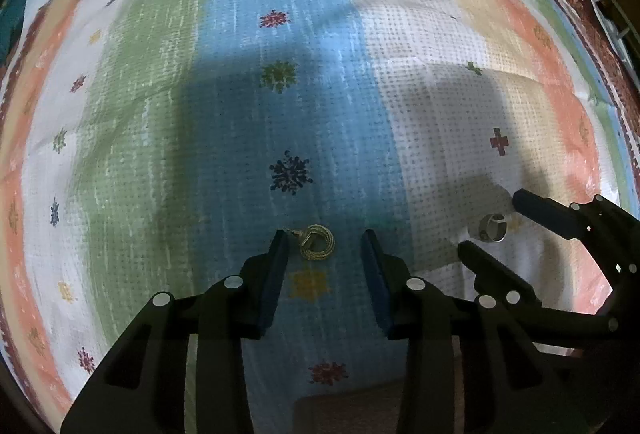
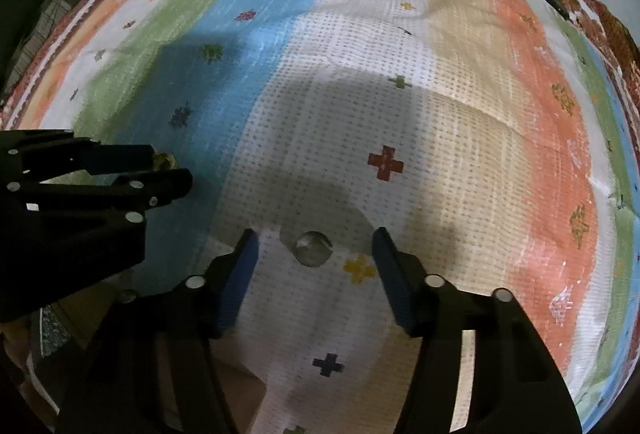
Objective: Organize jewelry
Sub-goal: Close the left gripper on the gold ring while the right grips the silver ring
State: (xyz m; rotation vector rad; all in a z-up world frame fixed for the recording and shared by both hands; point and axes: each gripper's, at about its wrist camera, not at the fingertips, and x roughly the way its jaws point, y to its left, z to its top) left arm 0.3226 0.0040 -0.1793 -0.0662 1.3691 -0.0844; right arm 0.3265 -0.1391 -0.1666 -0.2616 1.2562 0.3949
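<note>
Both my jaws hang spread over jewelry on the striped cloth.

My left gripper stands released around a coiled gold-coloured earring: thin wire loops with a small hook, lying on the blue stripe of the cloth, just beside my left finger, the right finger apart from it. My right gripper is likewise released, its jaws parted on either side of a silver ring, a plain shiny band lying on the white stripe, touching neither finger.
</note>
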